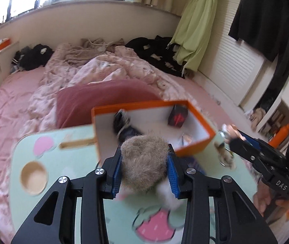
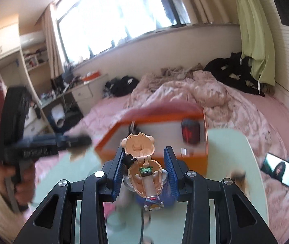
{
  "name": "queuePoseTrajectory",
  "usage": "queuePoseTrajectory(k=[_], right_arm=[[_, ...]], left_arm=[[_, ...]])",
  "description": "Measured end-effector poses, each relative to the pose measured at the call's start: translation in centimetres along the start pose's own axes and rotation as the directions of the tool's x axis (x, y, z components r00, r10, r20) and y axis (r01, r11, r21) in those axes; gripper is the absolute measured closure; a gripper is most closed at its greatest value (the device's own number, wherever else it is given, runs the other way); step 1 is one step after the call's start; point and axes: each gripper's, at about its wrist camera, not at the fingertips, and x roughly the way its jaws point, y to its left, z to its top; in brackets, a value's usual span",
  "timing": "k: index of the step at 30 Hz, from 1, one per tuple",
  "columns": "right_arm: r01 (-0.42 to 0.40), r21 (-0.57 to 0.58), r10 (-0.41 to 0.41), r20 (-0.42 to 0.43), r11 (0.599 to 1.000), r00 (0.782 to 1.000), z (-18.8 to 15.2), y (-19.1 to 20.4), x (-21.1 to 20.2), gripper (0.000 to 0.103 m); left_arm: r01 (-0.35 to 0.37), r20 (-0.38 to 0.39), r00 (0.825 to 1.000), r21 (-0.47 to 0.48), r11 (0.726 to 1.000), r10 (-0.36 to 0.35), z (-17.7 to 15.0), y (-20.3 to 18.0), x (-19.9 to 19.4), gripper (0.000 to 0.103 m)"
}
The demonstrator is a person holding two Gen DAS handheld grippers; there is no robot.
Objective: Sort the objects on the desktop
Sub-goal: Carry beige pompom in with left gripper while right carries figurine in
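Orange box [image 1: 193,148], white inside, stands at the far edge of the mint-green lap table [image 1: 67,162] in the left wrist view, beyond the left gripper [image 1: 144,168]. That gripper's blue pads [image 1: 116,174] press from both sides on a fuzzy tan-and-white plush toy [image 1: 144,158], held just at the near wall of the box. Inside the box lie a dark red-marked cube [image 1: 178,115] at the far right, a blurred black object [image 1: 121,122] at the far left, and a small shiny item [image 1: 186,138] near the right wall. To the right, the right gripper [image 1: 229,136] holds a peach-coloured figure, blurred. A round wooden recess [image 1: 34,179] sits in the table at the near left. Behind the table, a pink bed [image 1: 12,93] carries a rumpled duvet

From the right wrist view, the right gripper [image 2: 144,162] clamps a peach cartoon figure [image 2: 142,156] between its blue pads [image 2: 170,168], its big head towards the orange box [image 2: 154,156], which is just beyond. The dark cube [image 2: 191,131] shows at the far right of the box. The left gripper [image 2: 79,140] is blurred at the left; whether it holds anything cannot be told from here. A lit phone [image 2: 279,169] lies on the bed to the right of the table [image 2: 226,148]
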Motion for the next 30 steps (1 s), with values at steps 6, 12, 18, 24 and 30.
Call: queuePoseTrajectory(k=[6,12,18,24,30], right_arm=[[0.016,0.105,-0.016,-0.006,0.994,1.0,2.2,-2.3,4.3,0.055],[-0.002,0.114,-0.003,0.05,0.993,0.999,1.1,-2.6,0.9,0.034],[0.035,0.066,-0.032,-0.05,0.997,0.998,-3.7,-0.3,-1.9,0.021],[0.104,-0.016,-0.106,-0.19,0.994,0.976,-9.4,2.1,-2.0,0.016],[0.258,-0.102,-0.276,-0.248,0.961,0.928,-12.1,2.1,-0.9,0.016]], left_arm=[[0.011,-0.05,0.999,-0.069,0.998,-0.014,2.3,0.2,5.3,0.046],[0.011,-0.043,0.999,-0.052,0.999,-0.013,0.0,0.2,4.3,0.045],[-0.034,-0.078,0.996,0.032,0.999,0.037,-3.6,-0.8,1.3,0.041],[-0.041,-0.146,0.988,0.068,0.997,0.051,-9.0,-1.8,0.2,0.036],[-0.095,-0.199,0.974,0.067,0.993,0.107,-12.7,-2.1,2.0,0.036]])
